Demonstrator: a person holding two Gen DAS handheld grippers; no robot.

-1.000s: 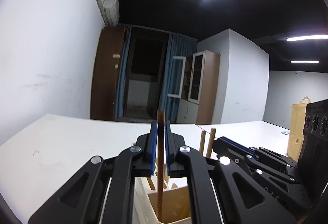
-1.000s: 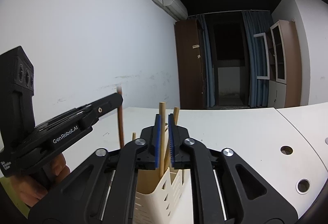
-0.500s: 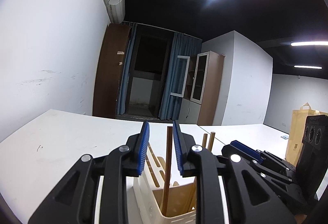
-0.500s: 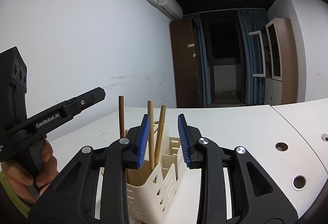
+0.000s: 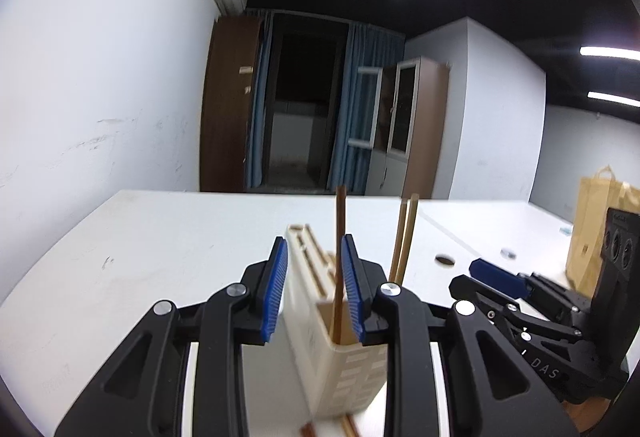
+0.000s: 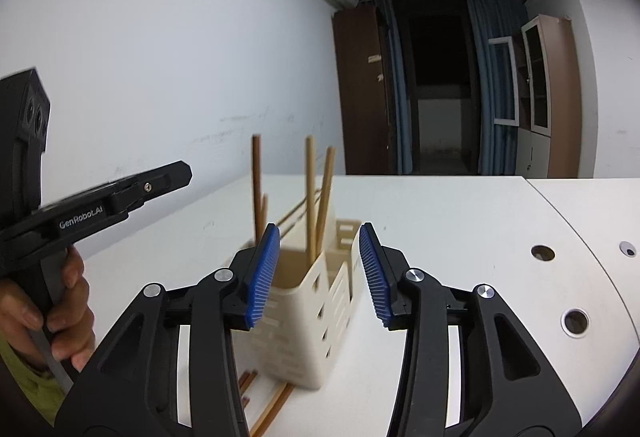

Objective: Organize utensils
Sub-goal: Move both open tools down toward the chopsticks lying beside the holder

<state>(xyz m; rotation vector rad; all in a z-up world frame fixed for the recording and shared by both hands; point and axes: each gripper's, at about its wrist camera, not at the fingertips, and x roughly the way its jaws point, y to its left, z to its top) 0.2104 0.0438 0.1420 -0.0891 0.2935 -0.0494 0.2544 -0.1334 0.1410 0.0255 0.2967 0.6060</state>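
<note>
Both my grippers hang over the holder [image 6: 316, 301] on the bench [image 6: 460, 221], jaws spread and empty: left gripper [image 5: 314, 285], right gripper [image 6: 316, 273]. A dark chopstick [image 5: 339, 257] and two pale chopsticks [image 6: 316, 197] stand in its compartments. I judge this the gap between placements. More chopsticks [image 6: 268, 405] lie at the holder's foot; next I must drop low and pinch one cleanly.
</note>
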